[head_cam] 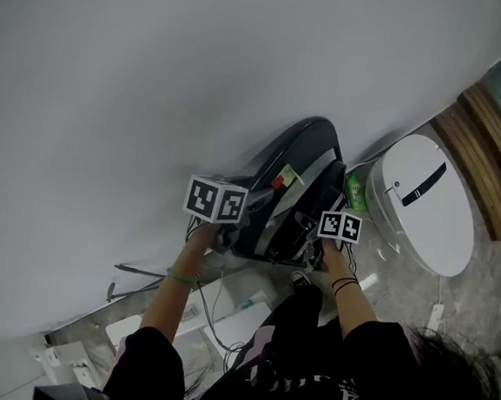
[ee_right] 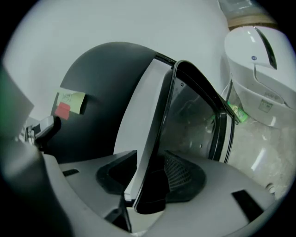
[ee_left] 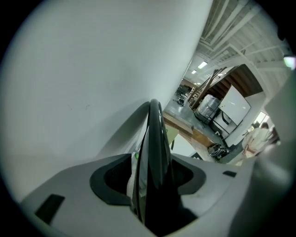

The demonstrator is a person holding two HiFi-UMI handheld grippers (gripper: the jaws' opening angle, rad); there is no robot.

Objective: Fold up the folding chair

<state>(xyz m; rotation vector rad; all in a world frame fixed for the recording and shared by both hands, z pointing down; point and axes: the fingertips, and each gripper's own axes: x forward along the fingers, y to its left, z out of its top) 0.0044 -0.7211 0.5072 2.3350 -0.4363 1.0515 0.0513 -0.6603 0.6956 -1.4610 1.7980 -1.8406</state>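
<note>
Chair [head_cam: 312,144], dark and round-backed, folded near flat, up against white wall [head_cam: 157,73] and just beside white lidded bin [head_cam: 425,201] on speckled floor [head_cam: 487,285]. Small green item [head_cam: 356,193] between chair and bin; cannot tell what.

Left hand-held gripper [ee_left: 151,185] at chair's left side in head view, marker cube turned toward the camera. Straddles thin black edge of chair. Jaws wide, dark gap on each side of that edge, pads not pressing.

Right hand-held gripper [ee_right: 147,183] at chair's lower right, nearer the bin. Straddles black frame rim [ee_right: 222,125] with pale panel [ee_right: 148,115] edge beside it. Jaws partly apart, gap plain at left pad, mesh-faced right pad close to rim but not clamped.

Yellow-green label [ee_right: 71,98] and red label [ee_right: 62,110] stuck on dark shell, touching each other, in right gripper view.

Both forearms bare below black sleeves, reaching up to chair. Green band [head_cam: 178,276] on left wrist, black bands [head_cam: 343,284] on right wrist. Loose cables [head_cam: 214,314] on floor below left forearm.
</note>
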